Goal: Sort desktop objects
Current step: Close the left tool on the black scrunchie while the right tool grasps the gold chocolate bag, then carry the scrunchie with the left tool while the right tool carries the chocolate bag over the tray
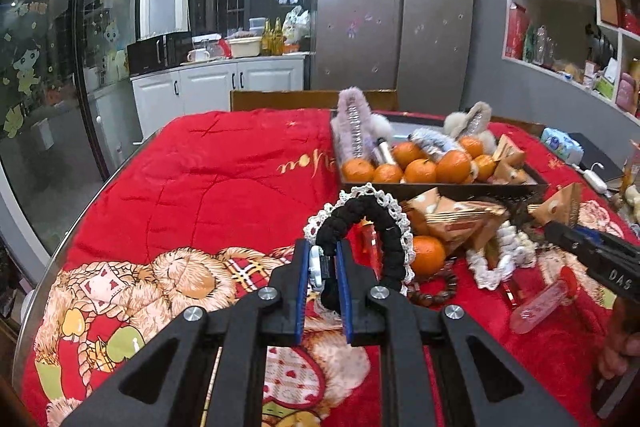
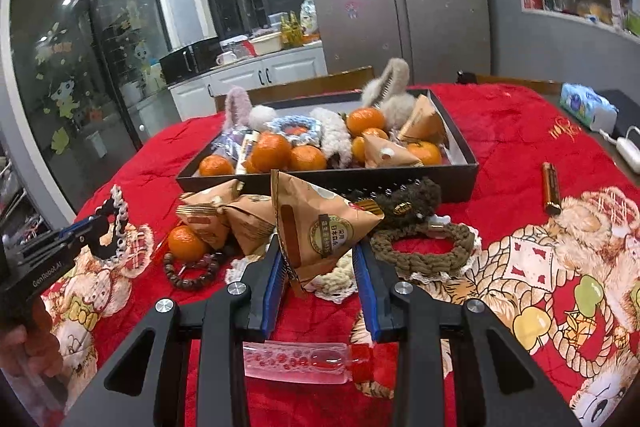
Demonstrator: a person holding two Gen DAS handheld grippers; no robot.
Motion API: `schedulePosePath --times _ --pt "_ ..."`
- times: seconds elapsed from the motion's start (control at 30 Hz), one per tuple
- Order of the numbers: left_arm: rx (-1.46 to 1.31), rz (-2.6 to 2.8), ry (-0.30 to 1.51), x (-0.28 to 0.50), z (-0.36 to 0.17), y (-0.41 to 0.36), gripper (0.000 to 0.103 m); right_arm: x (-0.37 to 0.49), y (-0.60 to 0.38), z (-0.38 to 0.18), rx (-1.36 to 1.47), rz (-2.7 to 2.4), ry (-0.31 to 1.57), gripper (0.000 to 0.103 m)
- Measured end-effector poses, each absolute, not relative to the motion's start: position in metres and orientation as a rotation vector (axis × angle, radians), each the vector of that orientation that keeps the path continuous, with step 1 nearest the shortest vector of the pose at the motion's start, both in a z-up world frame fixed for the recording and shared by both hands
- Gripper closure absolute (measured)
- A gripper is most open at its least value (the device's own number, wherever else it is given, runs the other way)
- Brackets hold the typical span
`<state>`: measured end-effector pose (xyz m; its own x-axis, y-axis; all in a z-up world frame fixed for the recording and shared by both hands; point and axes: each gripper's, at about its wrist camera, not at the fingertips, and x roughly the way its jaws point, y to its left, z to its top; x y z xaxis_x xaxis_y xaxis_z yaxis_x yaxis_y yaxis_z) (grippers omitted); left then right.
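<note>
My left gripper (image 1: 324, 255) is shut on a black scrunchie with white lace trim (image 1: 374, 223), held up off the red cloth; in the right wrist view the same gripper (image 2: 96, 227) and scrunchie (image 2: 118, 217) show at the far left. My right gripper (image 2: 318, 247) is shut on a brown triangular snack packet (image 2: 320, 223), lifted in front of the dark box (image 2: 460, 183). In the left wrist view it (image 1: 550, 223) grips that packet (image 1: 560, 205) at the right. The box (image 1: 440, 189) holds several oranges, fluffy hair clips and packets.
On the red cloth lie two more packets (image 2: 224, 215), an orange (image 2: 184, 243), a bead bracelet (image 2: 192, 273), an olive rope scrunchie (image 2: 428, 247), a brown fuzzy one (image 2: 404, 203), a white scrunchie (image 1: 500, 255), a clear pink tube (image 2: 304, 363) and a gold tube (image 2: 551, 193).
</note>
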<state>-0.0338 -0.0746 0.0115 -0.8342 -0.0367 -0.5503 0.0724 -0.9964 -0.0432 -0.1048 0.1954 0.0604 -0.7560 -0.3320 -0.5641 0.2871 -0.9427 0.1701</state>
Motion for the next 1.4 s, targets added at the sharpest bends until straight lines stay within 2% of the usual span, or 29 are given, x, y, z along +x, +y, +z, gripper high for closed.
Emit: schedulePosePath --times 0.87,0.97,1.4 --pt "0.841 -3.068 0.067 -0.013 0.012 -0.037 0.089 -0.075 0.165 0.067 0.778 -2.553 -0.019 0.071" --pt "0.818 -3.08 0.106 -0.009 0.014 -0.037 0.089 -0.076 0.166 0.067 0.782 -2.555 -0.027 0.071" --pt "0.93 -3.065 0.142 -0.028 0.011 -0.021 0.089 -0.071 0.162 0.07 0.737 -2.584 0.03 0.071"
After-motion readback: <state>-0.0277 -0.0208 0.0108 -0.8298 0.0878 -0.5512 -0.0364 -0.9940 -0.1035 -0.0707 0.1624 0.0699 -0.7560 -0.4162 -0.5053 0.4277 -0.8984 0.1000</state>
